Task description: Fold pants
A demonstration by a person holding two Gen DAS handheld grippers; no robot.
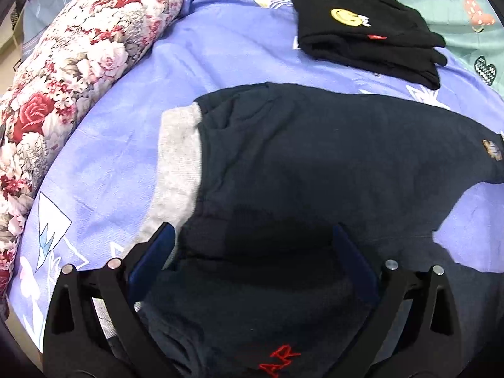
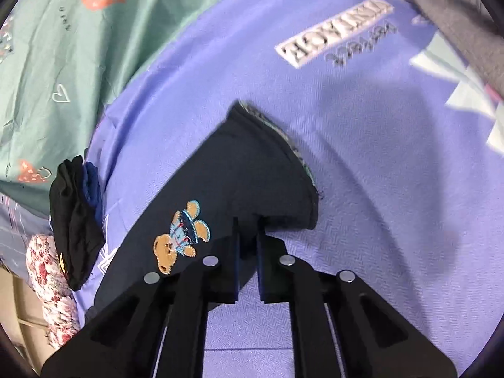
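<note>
Dark navy pants [image 1: 315,145] with a grey waistband [image 1: 176,163] lie on a purple sheet [image 1: 220,47]. My left gripper [image 1: 252,239] is open, its blue-padded fingers [image 1: 157,252] spread over the near part of the pants, which bears red stitched letters [image 1: 277,362]. In the right wrist view, my right gripper [image 2: 249,230] is shut on the edge of a pant leg [image 2: 252,163] near its cuff. A teddy bear patch [image 2: 181,236] sits on that leg, left of the fingers.
A folded black garment [image 1: 365,34] with a yellow smiley patch lies at the far right; it also shows in the right wrist view [image 2: 75,220]. A floral quilt [image 1: 78,78] runs along the left. A green sheet [image 2: 63,63] borders the purple one.
</note>
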